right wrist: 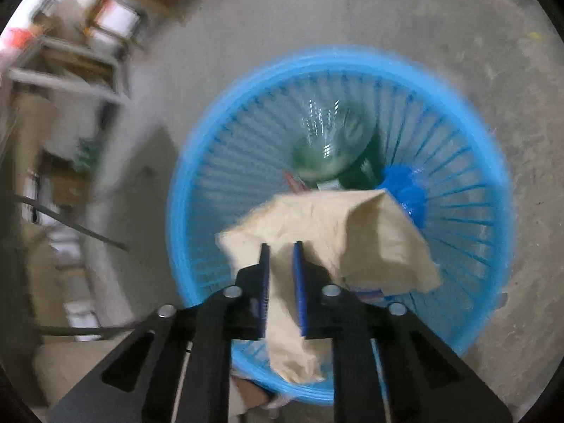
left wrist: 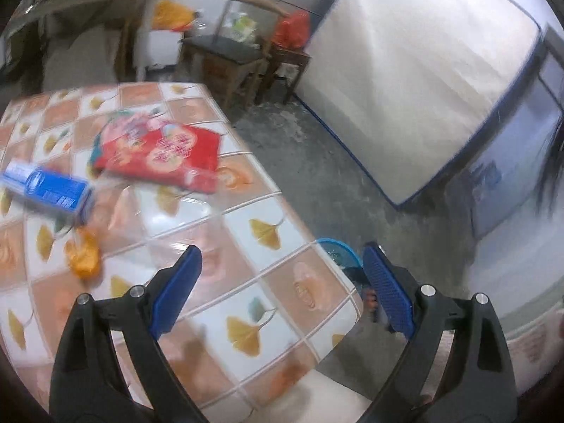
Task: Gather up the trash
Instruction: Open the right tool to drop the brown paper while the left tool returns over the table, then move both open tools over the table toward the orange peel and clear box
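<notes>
While gripper-held (right wrist: 282, 246), paper (right wrist: 328, 225) lengthwise basketward (right wrist: 197, 190)

Open basket (right wrist: 183, 190) mouth below paper (right wrist: 328, 225)

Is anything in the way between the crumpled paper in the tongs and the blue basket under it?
No, nothing I can see. The right tongs pinch the brown paper right above the open blue basket. Only air lies between them. A green bottle and a blue wrapper already lie inside, lower down.
</notes>
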`<state>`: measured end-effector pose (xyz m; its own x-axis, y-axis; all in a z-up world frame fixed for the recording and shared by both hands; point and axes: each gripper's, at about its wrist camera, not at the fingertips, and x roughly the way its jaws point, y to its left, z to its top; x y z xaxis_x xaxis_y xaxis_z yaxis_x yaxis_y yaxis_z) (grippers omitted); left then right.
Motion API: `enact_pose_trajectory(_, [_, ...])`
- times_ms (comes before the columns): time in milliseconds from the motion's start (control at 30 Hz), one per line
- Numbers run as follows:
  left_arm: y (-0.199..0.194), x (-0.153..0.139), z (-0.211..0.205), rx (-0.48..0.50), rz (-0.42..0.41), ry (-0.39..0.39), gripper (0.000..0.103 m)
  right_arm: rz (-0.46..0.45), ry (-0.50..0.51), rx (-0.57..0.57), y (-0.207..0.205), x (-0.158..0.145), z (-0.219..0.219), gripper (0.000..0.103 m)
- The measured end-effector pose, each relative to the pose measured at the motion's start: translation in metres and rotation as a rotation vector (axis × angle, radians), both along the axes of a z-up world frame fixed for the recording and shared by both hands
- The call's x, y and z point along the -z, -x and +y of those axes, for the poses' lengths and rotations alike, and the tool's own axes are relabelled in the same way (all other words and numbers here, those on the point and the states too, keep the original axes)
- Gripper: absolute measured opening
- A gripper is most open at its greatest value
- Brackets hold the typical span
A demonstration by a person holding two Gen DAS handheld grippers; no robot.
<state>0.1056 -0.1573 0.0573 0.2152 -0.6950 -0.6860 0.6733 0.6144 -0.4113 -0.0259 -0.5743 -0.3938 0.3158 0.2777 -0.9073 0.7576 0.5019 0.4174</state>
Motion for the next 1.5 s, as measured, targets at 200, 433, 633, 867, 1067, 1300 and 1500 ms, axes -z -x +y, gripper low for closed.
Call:
enact_pose_trajectory(200, [-0.014,0.006,0.042,-0.125,0.006,0.0,0.089,0.247,-0.045,-0.069,-0.028,0.081,0.007,0.008])
enact_pose_trajectory(433, [-0.025,0.015,0.058,-0.156,0.027,0.029,0.089,0.291,0.032,-0.088,-0.04,0.079,-0.001,0.009])
enact_pose_trajectory(633, [-0.016,0.012,0.062,-0.137,-0.001,0.051,0.089,0.137,0.095,-0.069,-0.024,0.027,0.0,0.038])
enact_pose_trajectory(867, [0.0,0.009,0.074,-0.139,-0.022,0.07,0.089,-0.025,0.158,-0.003,0.012,-0.044,0.014,0.044])
enact_pose_trajectory(1067, [0.016,0.013,0.097,-0.236,-0.063,0.062,0.09,-0.155,0.278,0.001,0.054,-0.131,0.041,0.057])
enact_pose_trajectory(1300, [0.028,0.028,0.131,-0.357,-0.1,0.006,0.09,-0.332,0.468,-0.087,0.084,-0.267,0.097,0.073])
enact_pose_trajectory(1500, [0.025,0.051,0.148,-0.454,-0.157,-0.199,0.09,-0.437,0.672,-0.227,0.066,-0.362,0.176,0.083])
